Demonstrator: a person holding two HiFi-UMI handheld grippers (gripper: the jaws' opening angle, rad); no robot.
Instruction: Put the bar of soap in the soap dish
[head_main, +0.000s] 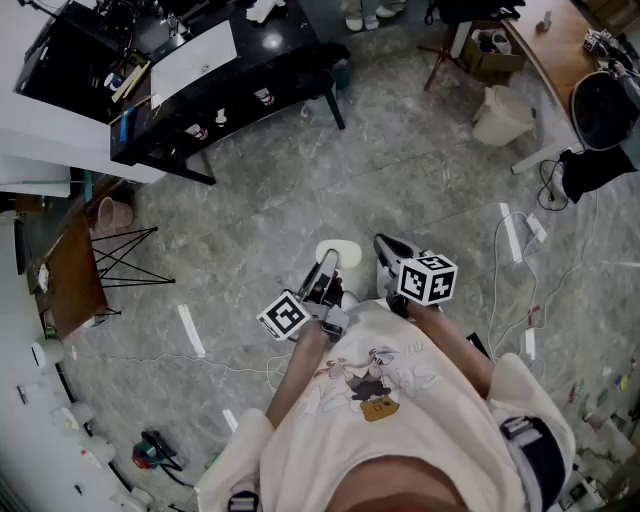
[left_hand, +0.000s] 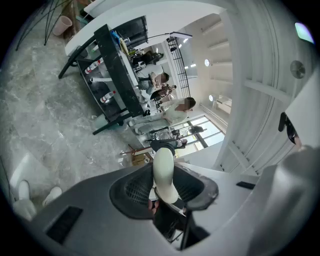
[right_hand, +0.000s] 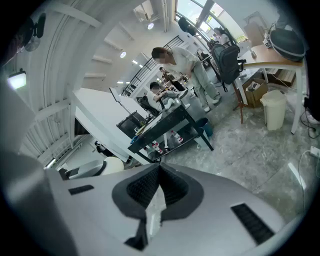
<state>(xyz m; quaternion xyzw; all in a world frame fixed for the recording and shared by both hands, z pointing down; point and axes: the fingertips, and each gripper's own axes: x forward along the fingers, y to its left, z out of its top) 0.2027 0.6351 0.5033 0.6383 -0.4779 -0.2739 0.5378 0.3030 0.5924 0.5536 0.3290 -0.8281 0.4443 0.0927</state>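
Observation:
A cream oval bar of soap (head_main: 338, 254) stands on edge between the jaws of my left gripper (head_main: 328, 272), held out over the grey floor. In the left gripper view the bar of soap (left_hand: 164, 172) fills the gap and the left gripper (left_hand: 164, 186) is shut on it. My right gripper (head_main: 386, 245) is just to the right of it, shut with nothing held. The right gripper (right_hand: 158, 170) has its pads pressed together in its own view, where the soap (right_hand: 113, 165) shows at the left. No soap dish appears in any view.
A black table (head_main: 215, 75) with bottles on its lower shelf stands ahead to the left. A wooden stand with black wire legs (head_main: 80, 270) is at the left, a white bin (head_main: 503, 115) at the upper right, and cables (head_main: 520, 250) lie on the floor. People stand far off.

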